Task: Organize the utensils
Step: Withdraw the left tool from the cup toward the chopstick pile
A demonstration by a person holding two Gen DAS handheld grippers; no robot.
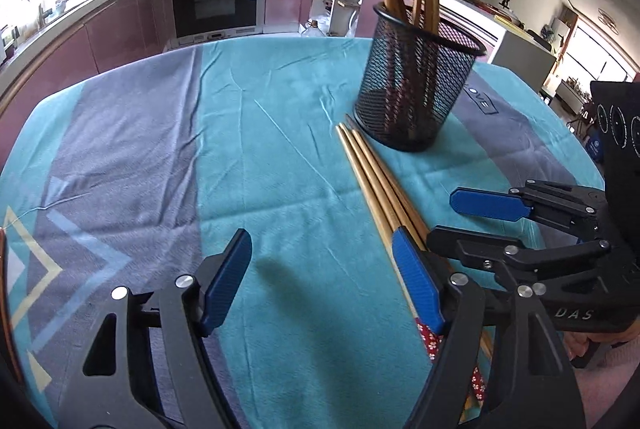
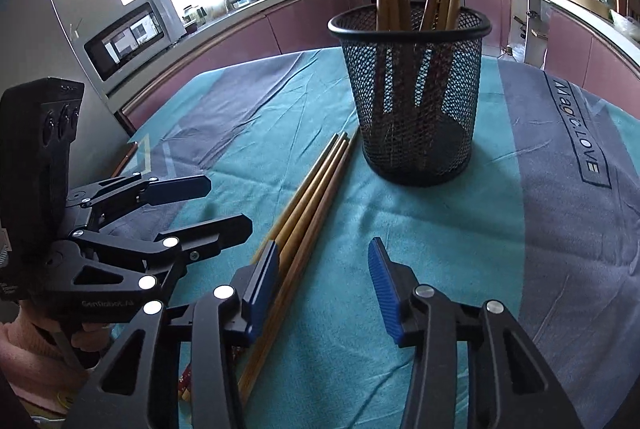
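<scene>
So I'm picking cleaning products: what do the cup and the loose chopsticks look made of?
The cup looks like black-coated wire mesh, likely metal: see-through grid, rolled rim. The loose chopsticks look like tan bamboo or wood with a smooth finish, patterned red at the thick ends.

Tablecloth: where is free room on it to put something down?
Free: the tablecloth left of the loose chopsticks, up to its far edge, and the grey stripe right of the mesh holder. Crowded: around chopsticks, holder, left gripper and right gripper.

Table (image 1: pixel 132 133), draped in a teal-and-grey cloth (image 2: pixel 560 229), creased. On it: one black mesh holder (image 2: pixel 416 117), upright, ahead of both tongs; a bundle of wooden chopsticks (image 2: pixel 316 189), seemingly four, lying flat between the two tongs, tips beside the holder's base.
</scene>
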